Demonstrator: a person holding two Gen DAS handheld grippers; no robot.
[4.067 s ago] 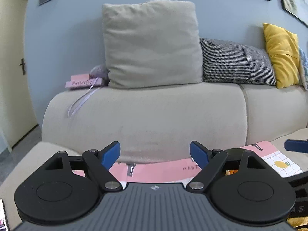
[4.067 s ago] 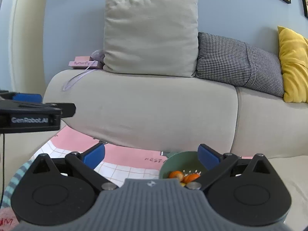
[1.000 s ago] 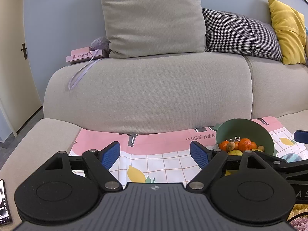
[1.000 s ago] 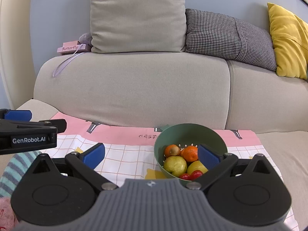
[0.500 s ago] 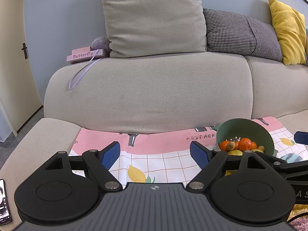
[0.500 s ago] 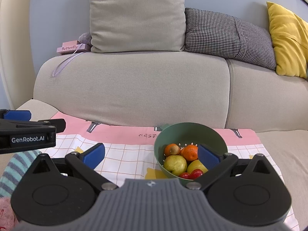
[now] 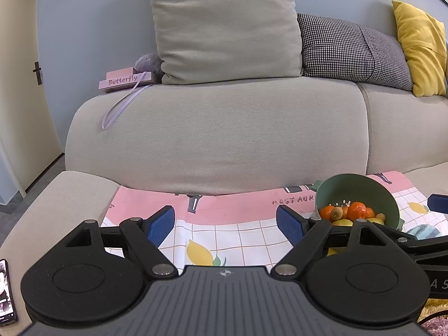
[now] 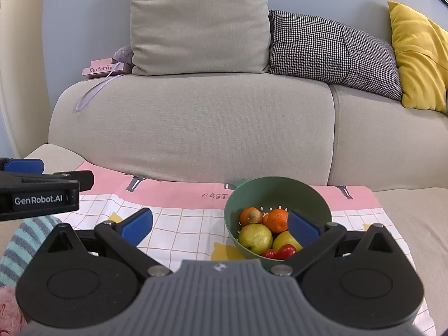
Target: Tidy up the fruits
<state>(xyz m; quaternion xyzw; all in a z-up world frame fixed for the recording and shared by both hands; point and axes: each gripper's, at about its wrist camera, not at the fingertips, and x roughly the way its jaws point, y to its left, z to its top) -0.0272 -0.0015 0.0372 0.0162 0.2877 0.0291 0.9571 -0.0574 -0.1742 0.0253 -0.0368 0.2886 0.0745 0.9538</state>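
A green colander bowl [image 8: 280, 190] sits on a pink and white checked cloth [image 8: 184, 221] on the sofa seat. It holds oranges [image 8: 277, 219], a yellow-green apple [image 8: 256, 238], a yellow fruit [image 8: 284, 240] and small red tomatoes [image 8: 285, 250]. My right gripper [image 8: 221, 225] is open and empty, just before the bowl, with its right finger over the bowl's near side. My left gripper [image 7: 225, 224] is open and empty over the cloth, left of the bowl [image 7: 361, 190].
The grey sofa back [image 8: 196, 128] rises behind the cloth, with a beige cushion [image 8: 198, 22], a houndstooth cushion [image 8: 330, 47] and a yellow cushion [image 8: 420, 56]. A pink "Butterfly" box [image 7: 126, 79] lies on the sofa top. A phone [image 7: 5, 291] lies at left.
Since four seconds ago both grippers have tilted down and the bowl has come into full view. In the last second almost nothing has moved.
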